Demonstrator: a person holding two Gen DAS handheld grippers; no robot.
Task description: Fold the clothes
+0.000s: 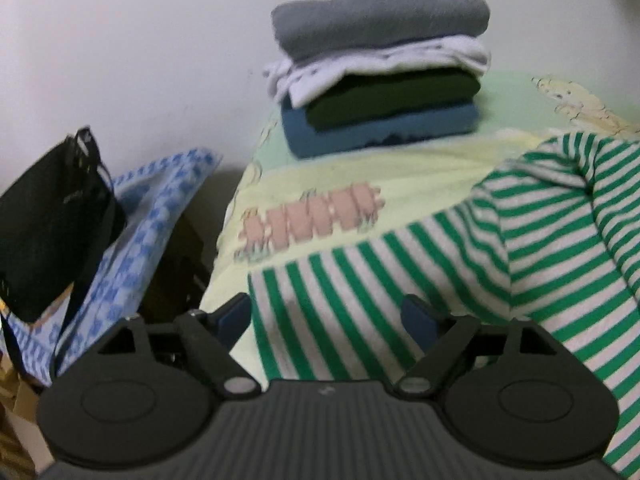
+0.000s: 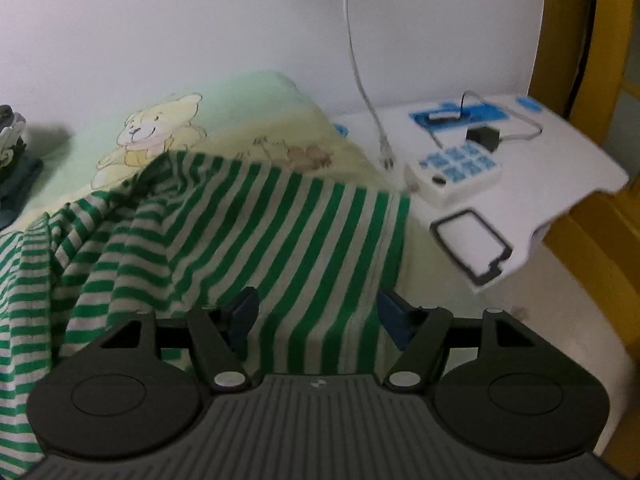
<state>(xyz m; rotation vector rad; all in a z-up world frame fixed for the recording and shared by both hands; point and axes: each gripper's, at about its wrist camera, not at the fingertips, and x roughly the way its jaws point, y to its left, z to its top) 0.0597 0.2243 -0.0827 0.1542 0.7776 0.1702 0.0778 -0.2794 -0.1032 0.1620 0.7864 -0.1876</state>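
Blue pads up front in both views, and both sets of jaws stand wide with nothing pinched. Left gripper [image 1: 328, 320] hovers over the near left edge of the green-and-white striped shirt [image 1: 400, 280], cloth showing between the fingers but free of them. Right gripper [image 2: 316, 316] sits the same way over the shirt's [image 2: 260, 232] right hem — one tool per corner, which reads as the set-up for a two-handed fold. That shirt lies rumpled on the pale cartoon bedsheet [image 1: 320, 176], a ridge bunched along its far side, so it looks unfolded yet. Beyond it, by the wall, a neat stack of folded clothes [image 1: 380, 80] — grey on top, blue at the bottom — kept clear of the working patch, likely where this one ends up.
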